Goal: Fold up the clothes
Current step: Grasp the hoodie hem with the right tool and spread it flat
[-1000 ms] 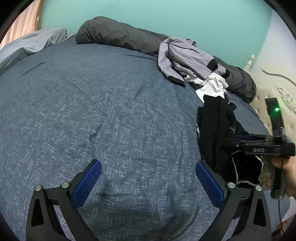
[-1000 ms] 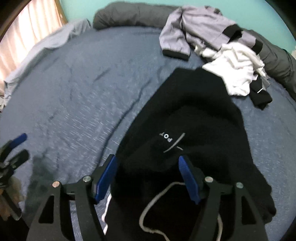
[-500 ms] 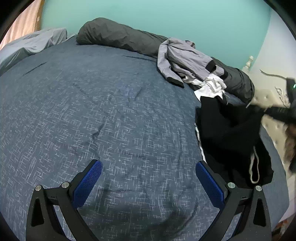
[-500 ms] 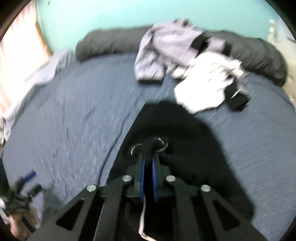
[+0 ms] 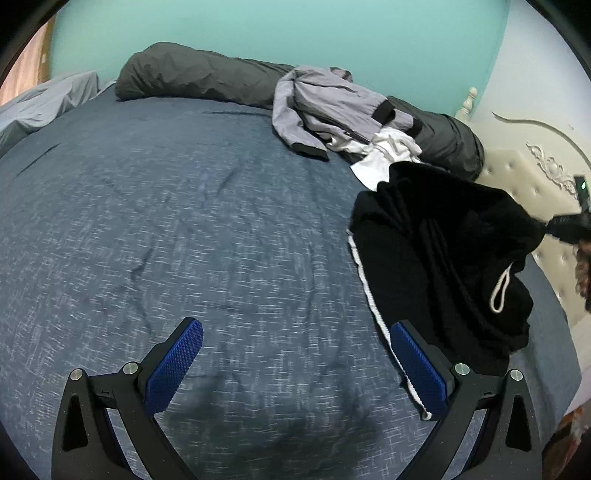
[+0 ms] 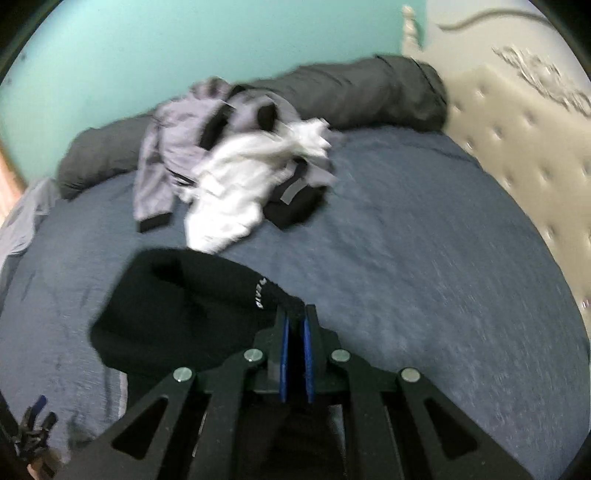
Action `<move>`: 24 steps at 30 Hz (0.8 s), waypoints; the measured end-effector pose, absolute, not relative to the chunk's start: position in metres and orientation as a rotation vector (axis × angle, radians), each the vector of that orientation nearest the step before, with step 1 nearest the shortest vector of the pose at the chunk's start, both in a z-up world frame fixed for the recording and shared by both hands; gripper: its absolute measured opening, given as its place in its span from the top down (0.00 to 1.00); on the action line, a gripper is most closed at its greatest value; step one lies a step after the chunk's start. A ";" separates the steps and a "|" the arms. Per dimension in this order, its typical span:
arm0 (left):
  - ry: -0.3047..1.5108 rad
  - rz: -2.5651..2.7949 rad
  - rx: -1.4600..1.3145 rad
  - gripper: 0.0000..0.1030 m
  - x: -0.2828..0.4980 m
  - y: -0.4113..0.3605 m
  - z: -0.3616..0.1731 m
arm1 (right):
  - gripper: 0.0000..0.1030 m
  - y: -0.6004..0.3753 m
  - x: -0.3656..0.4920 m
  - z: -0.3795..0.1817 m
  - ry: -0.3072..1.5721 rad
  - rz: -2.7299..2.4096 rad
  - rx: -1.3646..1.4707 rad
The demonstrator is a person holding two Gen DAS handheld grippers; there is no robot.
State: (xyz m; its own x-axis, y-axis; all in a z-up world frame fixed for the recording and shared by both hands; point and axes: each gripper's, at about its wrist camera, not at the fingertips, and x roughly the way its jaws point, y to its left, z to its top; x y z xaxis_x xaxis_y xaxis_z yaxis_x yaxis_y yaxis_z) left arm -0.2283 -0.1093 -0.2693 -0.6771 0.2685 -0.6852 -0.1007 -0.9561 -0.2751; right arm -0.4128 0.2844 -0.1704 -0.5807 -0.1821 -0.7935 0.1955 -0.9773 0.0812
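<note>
The black garment (image 5: 436, 251) hangs up off the bed on the right side, and its lower part spills down onto the cover. It has a white stripe along one edge and a white cord loop (image 5: 500, 291). The right gripper (image 6: 294, 325) has its two blue pads pinched tight on a bunch of this black cloth. Small white letters show on the cloth just beside the pads.

The left gripper (image 5: 295, 369) hovers low over the bed with its blue pads spread wide and nothing between them. The black cloth's striped edge lies just beside its right pad.

The bed cover (image 5: 184, 221) is dark blue with little white flecks and a few soft wrinkles. Farther back lie a grey jacket (image 5: 332, 107) with black cuffs and a white garment (image 5: 388, 151), heaped together. Behind them a long dark grey rolled blanket (image 5: 192, 77) runs along the green wall (image 5: 295, 33). A cream padded headboard (image 5: 524, 181) stands at the right. A light grey sheet (image 5: 40, 103) lies bunched at the far left.
</note>
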 end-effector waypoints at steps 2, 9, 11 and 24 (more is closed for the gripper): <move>-0.306 2.665 -1.143 0.00 -0.231 -0.100 -0.269 | 0.93 0.298 -0.416 -0.187 -0.006 -2.616 1.373; -0.190 2.612 -1.105 0.00 -0.236 -0.057 -0.270 | 0.93 0.322 -0.423 -0.238 -0.057 -2.545 1.528; -0.142 2.598 -1.095 0.00 -0.237 -0.044 -0.271 | 0.93 0.327 -0.419 -0.244 -0.076 -2.509 1.534; -0.120 2.472 -1.080 0.00 -0.231 0.015 -0.265 | 0.73 0.342 -0.397 -0.237 -0.119 -2.493 1.381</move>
State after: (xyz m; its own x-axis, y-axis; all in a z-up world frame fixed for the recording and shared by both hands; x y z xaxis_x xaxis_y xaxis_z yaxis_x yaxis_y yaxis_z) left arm -0.2308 0.0148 -0.2646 -0.5996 0.4246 -0.6784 -0.3566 -0.9006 -0.2485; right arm -0.3975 0.3418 -0.2370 -0.4995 -0.2885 -0.8169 0.2096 -0.9552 0.2091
